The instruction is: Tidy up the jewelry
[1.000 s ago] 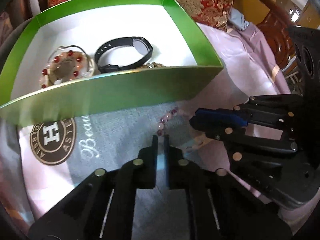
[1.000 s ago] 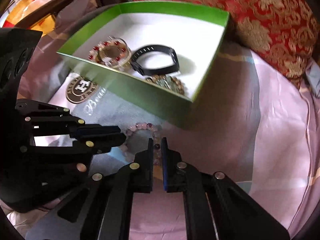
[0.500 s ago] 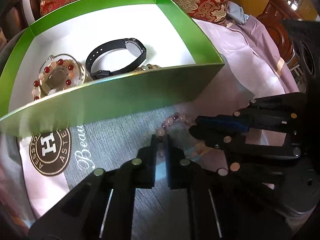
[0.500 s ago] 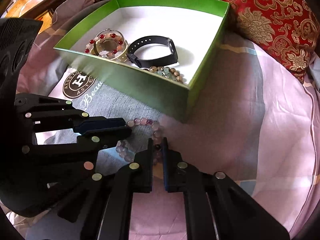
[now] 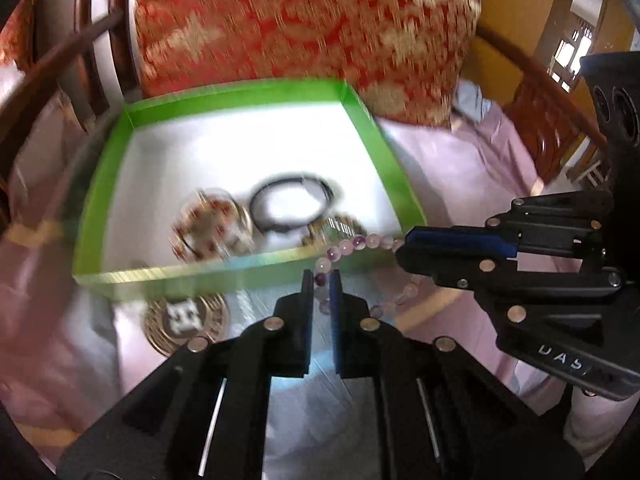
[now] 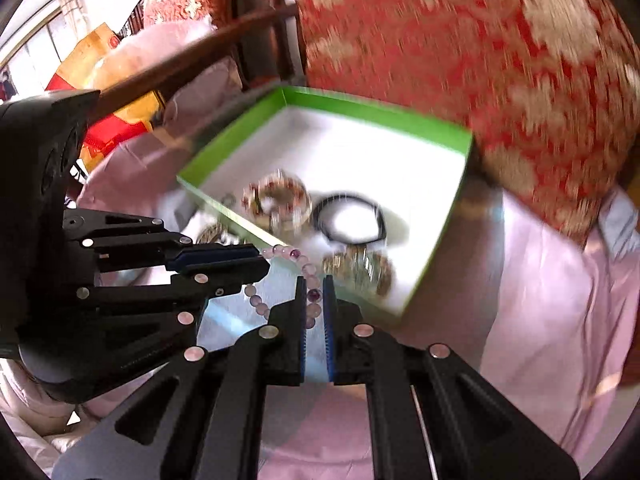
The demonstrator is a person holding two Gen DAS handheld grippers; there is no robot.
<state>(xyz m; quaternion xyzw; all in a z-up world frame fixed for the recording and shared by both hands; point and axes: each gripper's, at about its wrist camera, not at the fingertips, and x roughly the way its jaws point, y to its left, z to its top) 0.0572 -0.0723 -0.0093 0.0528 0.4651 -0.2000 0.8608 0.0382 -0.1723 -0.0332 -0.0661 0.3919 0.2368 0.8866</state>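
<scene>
A pale purple bead bracelet (image 5: 352, 243) (image 6: 289, 253) hangs stretched between both grippers, just in front of the near wall of the green box (image 5: 132, 278) (image 6: 442, 236). My left gripper (image 5: 321, 280) (image 6: 260, 261) is shut on one side of it, and my right gripper (image 6: 314, 287) (image 5: 405, 249) is shut on the other. Inside the white-lined box lie a red-beaded bracelet with a bangle (image 5: 208, 228) (image 6: 276, 200), a black wristband (image 5: 296, 204) (image 6: 348, 218) and a brown bead bracelet (image 5: 340, 226) (image 6: 360, 268). Both views are motion-blurred.
A red and gold cushion (image 5: 300, 20) (image 6: 480, 48) stands right behind the box. Pink cloth (image 5: 460, 168) covers the seat, with a round brown logo (image 5: 184, 320) near the box's front. Dark wooden chair rails (image 5: 80, 40) run at the back left.
Both grippers have risen off the cloth together, carrying the purple bracelet up to the level of the box's front wall. The box now looks farther and lower.
</scene>
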